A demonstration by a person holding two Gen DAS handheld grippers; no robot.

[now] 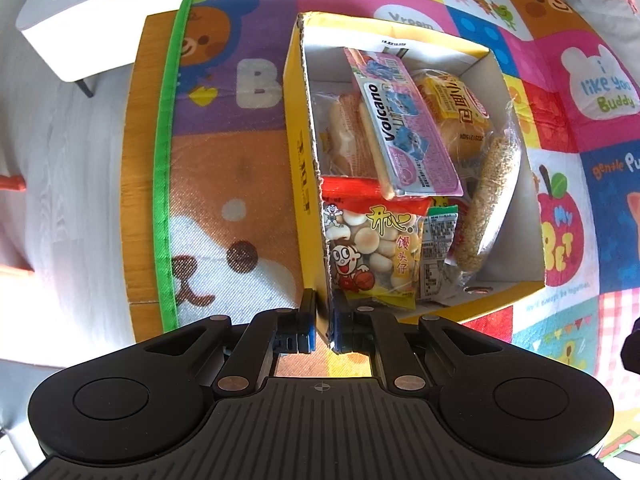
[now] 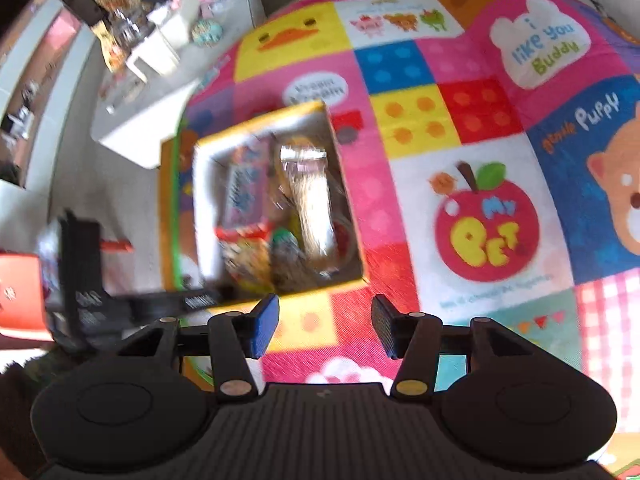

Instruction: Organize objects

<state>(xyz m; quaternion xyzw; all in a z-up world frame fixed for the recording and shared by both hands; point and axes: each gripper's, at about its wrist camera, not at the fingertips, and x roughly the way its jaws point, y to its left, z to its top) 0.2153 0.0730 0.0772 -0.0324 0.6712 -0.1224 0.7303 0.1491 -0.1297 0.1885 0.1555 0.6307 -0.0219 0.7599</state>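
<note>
A yellow cardboard box [image 1: 298, 152] stands open on a colourful play mat [image 1: 224, 184]. Inside lie a pink Volcano packet [image 1: 404, 128], a bag of small round buns [image 1: 372, 252], a wrapped bread roll [image 1: 456, 116] and a sesame bar [image 1: 490, 208]. My left gripper [image 1: 323, 324] is shut on the box's near-left wall, with the cardboard edge pinched between its blue pads. In the blurred right wrist view the box [image 2: 316, 286] sits just ahead of my right gripper [image 2: 325, 326]. That gripper is open over the mat, with nothing between its fingers.
The mat covers a low wooden table [image 1: 134, 184] whose left edge drops to a grey floor. A white side table [image 1: 100, 28] stands at the far left, and a cluttered counter [image 2: 152, 20] lies beyond. The left tool's black body [image 2: 92, 300] shows beside the box.
</note>
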